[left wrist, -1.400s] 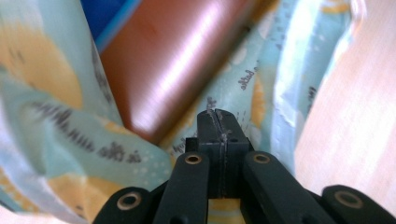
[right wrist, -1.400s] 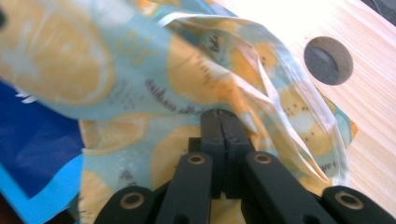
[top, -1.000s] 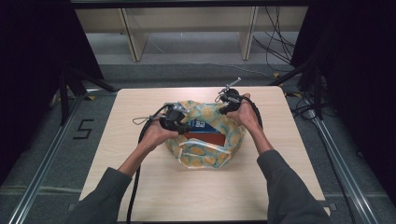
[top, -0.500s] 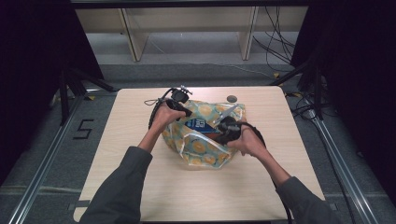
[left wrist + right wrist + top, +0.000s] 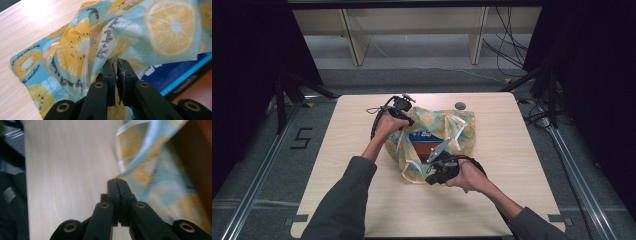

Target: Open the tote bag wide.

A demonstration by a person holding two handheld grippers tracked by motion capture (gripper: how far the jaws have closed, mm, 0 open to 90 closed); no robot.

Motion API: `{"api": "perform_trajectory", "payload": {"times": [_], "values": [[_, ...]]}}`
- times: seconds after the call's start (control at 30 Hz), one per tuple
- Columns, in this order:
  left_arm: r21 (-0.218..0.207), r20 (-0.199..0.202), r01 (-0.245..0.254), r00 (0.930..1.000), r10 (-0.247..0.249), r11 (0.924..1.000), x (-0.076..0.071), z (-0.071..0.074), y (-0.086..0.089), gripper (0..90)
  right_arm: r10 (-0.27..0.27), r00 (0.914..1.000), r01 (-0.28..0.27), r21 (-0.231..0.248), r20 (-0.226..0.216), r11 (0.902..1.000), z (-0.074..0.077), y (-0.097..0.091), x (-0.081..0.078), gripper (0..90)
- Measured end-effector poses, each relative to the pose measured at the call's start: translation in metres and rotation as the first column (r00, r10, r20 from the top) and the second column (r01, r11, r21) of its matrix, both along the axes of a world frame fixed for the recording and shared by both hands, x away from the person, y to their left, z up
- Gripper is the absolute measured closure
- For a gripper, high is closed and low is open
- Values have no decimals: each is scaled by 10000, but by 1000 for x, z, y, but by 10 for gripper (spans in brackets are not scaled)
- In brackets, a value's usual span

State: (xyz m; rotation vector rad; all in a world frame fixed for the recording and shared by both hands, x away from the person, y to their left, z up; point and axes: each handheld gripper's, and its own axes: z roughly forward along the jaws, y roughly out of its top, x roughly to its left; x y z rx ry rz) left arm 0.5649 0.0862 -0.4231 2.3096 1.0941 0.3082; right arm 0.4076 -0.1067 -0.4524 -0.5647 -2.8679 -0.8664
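Observation:
A see-through bag (image 5: 439, 122) printed with orange and kiwi slices lies crumpled in the middle of the table, with a blue and red box (image 5: 424, 142) inside it. My left gripper (image 5: 408, 120) is at the bag's far left corner. In the left gripper view the left gripper (image 5: 115, 62) is shut on a fold of the bag (image 5: 170, 27), and the blue box (image 5: 175, 72) shows to its right. My right gripper (image 5: 430, 176) is at the bag's near edge. In the right gripper view the right gripper (image 5: 116, 180) is shut with nothing in it, and the bag (image 5: 155, 182) lies to its right.
The wooden table (image 5: 522, 200) has bare room left, right and in front of the bag. A small dark round spot (image 5: 460, 105) sits near the far edge. Shelving legs (image 5: 354, 45) and cables (image 5: 512, 45) lie on the floor beyond.
My right hand has swung from the bag's far right corner down to its near edge. My left hand moved from the bag's left side up to its far left corner.

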Motion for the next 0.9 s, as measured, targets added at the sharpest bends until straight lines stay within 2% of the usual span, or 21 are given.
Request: {"api": "perform_trajectory", "payload": {"times": [0.03,0.07,0.1,0.17,0.2,0.23,0.27,0.3,0.33,0.37,0.43,0.47,0.5,0.57,0.67,0.7,0.73,0.77,0.8,0.83,0.9], "values": [[-179,75,203,9998,-201,9996,-5,6,1,815,-269,9993,257,432,272,9987,6,-7,6,900],[-357,144,322,9994,-317,9988,-8,11,1,805,-435,9975,401,610,556,9973,11,-11,10,900],[-549,265,424,9988,-410,9976,-11,15,1,792,-841,9955,805,783,435,9937,16,-16,13,900],[-861,463,717,9966,-679,9937,-19,25,1,758,-1303,9871,1190,1186,926,9858,27,-27,22,900],[-861,463,717,9966,-679,9937,-19,25,1,738,-1303,9871,1190,1186,926,9858,27,-27,22,900],[-956,718,1023,9928,-956,9901,-29,34,1,725,-1688,9792,1501,1584,1122,9759,37,-39,29,899],[-956,718,1023,9928,-956,9901,-29,34,1,708,-1817,9755,1589,1737,1244,9719,41,-45,32,899],[-1215,933,1230,9893,-1120,9849,-39,41,3,693,-2061,9715,1823,1862,1175,9655,44,-49,32,898],[-1215,933,1230,9893,-1120,9849,-39,41,3,682,-2061,9715,1823,1862,1175,9655,44,-49,32,898],[-1349,1143,1273,9871,-1122,9827,-47,47,5,671,-2374,9633,2097,2010,1250,9569,49,-58,33,886],[-1509,1222,1299,9862,-1119,9800,-50,48,7,658,-2393,9602,2077,2047,1439,9565,51,-62,35,872],[-1649,1253,1244,9866,-1043,9784,-53,48,9,644,-2624,9549,2308,2086,1392,9504,51,-65,35,856],[-1698,1283,1248,9863,-1036,9775,-56,48,10,636,-2680,9517,2346,2085,1497,9495,52,-68,36,845],[-1704,1447,1172,9851,-928,9784,-61,46,14,600,-3191,9343,2832,2131,1586,9351,55,-74,34,787],[-1957,1592,1067,9843,-758,9748,-70,45,21,555,-3305,9292,2908,2244,1656,9301,55,-78,34,742],[-2069,1728,1154,9817,-798,9715,-78,44,25,544,-3526,9183,3067,2396,1801,9212,54,-82,34,717],[-2121,1811,1199,9801,-815,9699,-82,44,27,530,-3522,9199,3094,2324,1724,9221,55,-85,34,703],[-2121,1811,1199,9801,-815,9699,-82,44,27,518,-3601,9183,3168,2404,1642,9175,55,-86,33,690],[-2252,1942,1260,9775,-822,9661,-90,44,30,509,-3545,9170,3086,2378,1828,9210,55,-89,33,680],[-2309,1995,1258,9767,-796,9648,-94,44,32,497,-3729,9108,3291,2340,1770,9148,55,-91,31,673],[-2306,2027,1298,9757,-829,9644,-96,44,34,487,-3807,9079,3354,2412,1752,9107,54,-93,30,661]]}}
